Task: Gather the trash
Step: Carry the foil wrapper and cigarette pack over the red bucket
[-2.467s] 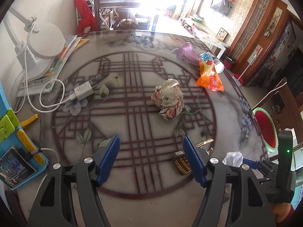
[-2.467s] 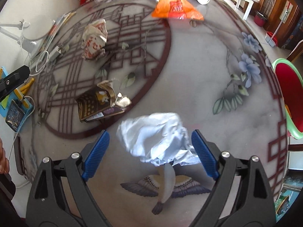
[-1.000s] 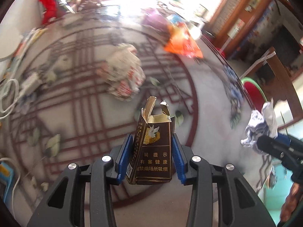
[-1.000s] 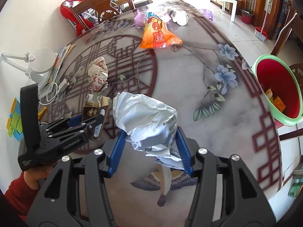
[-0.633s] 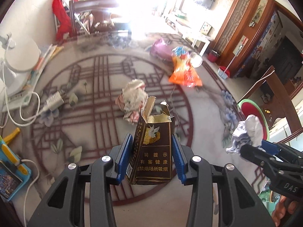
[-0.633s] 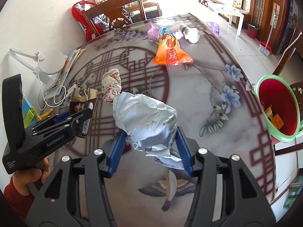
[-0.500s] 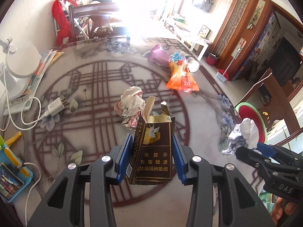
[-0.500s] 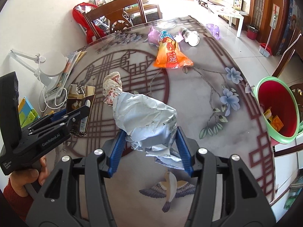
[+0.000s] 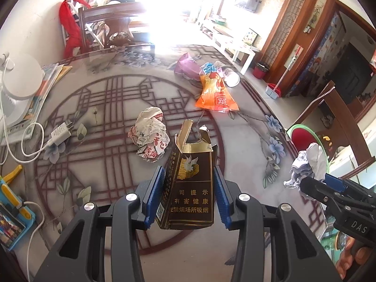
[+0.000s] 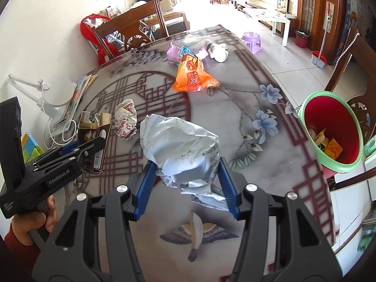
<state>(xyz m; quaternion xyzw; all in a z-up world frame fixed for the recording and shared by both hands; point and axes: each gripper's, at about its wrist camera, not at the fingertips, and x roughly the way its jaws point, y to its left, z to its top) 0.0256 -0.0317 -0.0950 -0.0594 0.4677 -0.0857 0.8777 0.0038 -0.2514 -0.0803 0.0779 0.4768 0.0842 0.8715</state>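
Tabletop (image 10: pixel 235 122): patterned, litter ahead of both jaws
Left gripper (image 9: pixel 188 195): jaws pinching torn cigarette pack (image 9: pixel 191 188)
Right gripper (image 10: pixel 186 188): jaws pinching crumpled paper (image 10: pixel 181 150); red bin (image 10: pixel 329 131) right, likely destination

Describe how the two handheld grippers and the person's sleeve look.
Both the left gripper and the right gripper have matte black plastic bodies with triangular cut-outs, round silver screws and ribbed blue finger pads. White lettering marks the side of each body. No cable to the grippers is visible. At the left hand, a dark red knitted sleeve shows.
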